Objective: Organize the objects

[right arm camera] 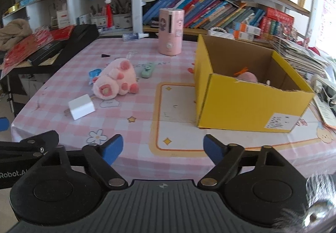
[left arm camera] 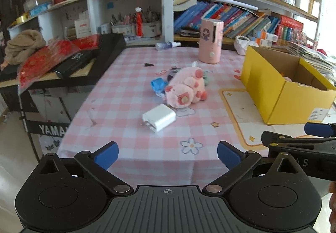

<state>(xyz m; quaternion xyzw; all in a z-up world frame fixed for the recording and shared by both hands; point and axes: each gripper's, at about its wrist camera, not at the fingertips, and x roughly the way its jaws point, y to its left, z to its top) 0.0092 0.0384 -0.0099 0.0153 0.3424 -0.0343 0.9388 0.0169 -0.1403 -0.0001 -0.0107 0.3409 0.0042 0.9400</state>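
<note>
**Loose items wait beside the yellow box**

We take the yellow cardboard box (right arm camera: 247, 94) as our landmark; it stands open-topped on the pink checked tablecloth (left arm camera: 126, 90) with something pink already inside. Left of the box lies the pink plush pig (left arm camera: 185, 91), its long axis running from near-left to far-right. Nearer us than the pig sits the white charger plug (left arm camera: 159, 117), also well left of the box. Our left gripper (left arm camera: 168, 154) hovers spread wide and holding nothing, facing the plug almost straight ahead, so we judge it the nearer hand. Our right gripper (right arm camera: 162, 149) is equally wide and bare, aimed beside the box. We read "YAMA" on the keyboard (left arm camera: 52, 130) beyond the table's left edge.
</note>
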